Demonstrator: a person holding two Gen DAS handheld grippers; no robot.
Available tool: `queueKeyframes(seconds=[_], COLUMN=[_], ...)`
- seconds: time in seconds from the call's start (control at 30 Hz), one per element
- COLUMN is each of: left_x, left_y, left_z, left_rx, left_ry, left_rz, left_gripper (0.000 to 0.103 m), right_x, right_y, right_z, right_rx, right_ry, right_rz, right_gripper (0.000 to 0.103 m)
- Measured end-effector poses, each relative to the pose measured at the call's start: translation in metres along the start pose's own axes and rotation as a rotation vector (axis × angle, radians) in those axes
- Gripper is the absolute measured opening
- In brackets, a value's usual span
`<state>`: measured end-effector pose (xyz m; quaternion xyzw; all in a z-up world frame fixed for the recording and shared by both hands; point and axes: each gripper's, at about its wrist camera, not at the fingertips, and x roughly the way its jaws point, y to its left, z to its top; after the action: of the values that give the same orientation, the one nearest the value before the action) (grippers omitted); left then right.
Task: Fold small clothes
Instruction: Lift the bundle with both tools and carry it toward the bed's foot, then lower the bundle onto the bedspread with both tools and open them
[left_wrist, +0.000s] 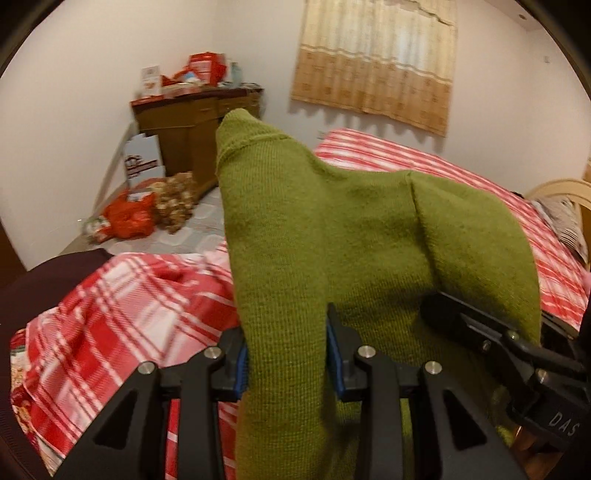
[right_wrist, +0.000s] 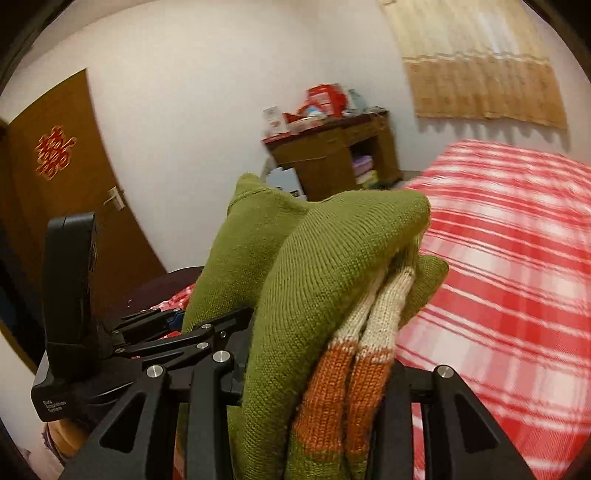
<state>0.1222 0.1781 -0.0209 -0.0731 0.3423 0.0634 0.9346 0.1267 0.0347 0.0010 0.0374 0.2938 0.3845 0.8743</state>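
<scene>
Both hand-held grippers clamp bunched folds of a green knitted sweater (left_wrist: 332, 229), the left hand-held gripper (left_wrist: 286, 363) and right hand-held gripper (right_wrist: 317, 373) lifting it above the checked bed (left_wrist: 122, 295). It looks soft, light and floppy; best held by hems or shoulders.

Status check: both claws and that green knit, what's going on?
Left claw shut on green knit garment. Right claw shut on its striped end. Garment lifted over plaid bed. Nothing in the way.
</scene>
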Motion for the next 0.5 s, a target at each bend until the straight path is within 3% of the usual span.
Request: queueKeyframes(seconds=[0.27, 0.5], left_x=[0.037, 0.081], left_y=[0.027, 0.031], left_z=[0.011, 0.011], left_rx=[-0.037, -0.048], left_ry=[0.009, 0.053], left_rz=[0.068, 0.064], left_gripper=[0.035, 0.035], right_x=[0.051, 0.103], right_y=[-0.004, -0.04], right_z=[0.007, 0.009], right_rx=[-0.006, -0.035], right_ry=[0.007, 0.081], right_rz=[0.035, -0.013], right_gripper=[0.037, 0.037])
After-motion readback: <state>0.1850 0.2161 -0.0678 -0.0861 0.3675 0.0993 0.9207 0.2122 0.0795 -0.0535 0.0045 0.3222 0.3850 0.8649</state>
